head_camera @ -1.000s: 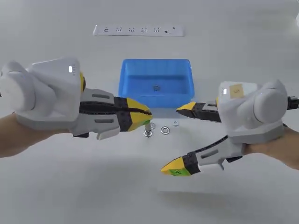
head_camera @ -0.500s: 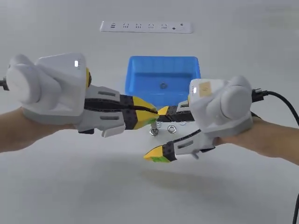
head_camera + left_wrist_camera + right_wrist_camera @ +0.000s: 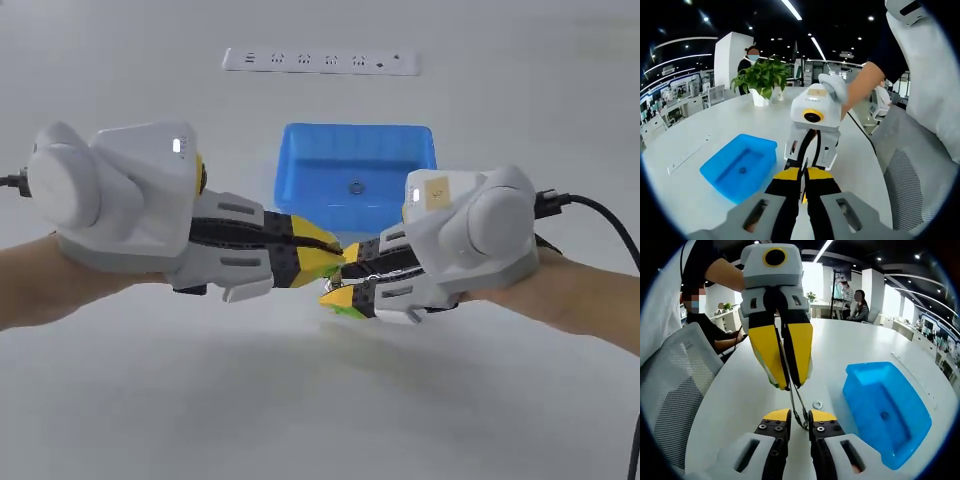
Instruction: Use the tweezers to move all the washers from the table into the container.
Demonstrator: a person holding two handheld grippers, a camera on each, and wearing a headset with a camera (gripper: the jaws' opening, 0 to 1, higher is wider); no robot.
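On the white table [image 3: 300, 420], a washer [image 3: 817, 404] lies near the blue container [image 3: 358, 128] toward the far edge; my left gripper [image 3: 335, 255] clamps the tweezers [image 3: 792, 395], my right gripper [image 3: 340, 283] pinches their tips, so I'd squeeze gently, keeping them aligned.

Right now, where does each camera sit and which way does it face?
Head view: on the headset, looking down; both arms, left tool and right tool tip to tip.
Left gripper view: on its tool, facing the right tool and its arm.
Right gripper view: on its tool, facing the left tool, tweezers between.
All three share the container.
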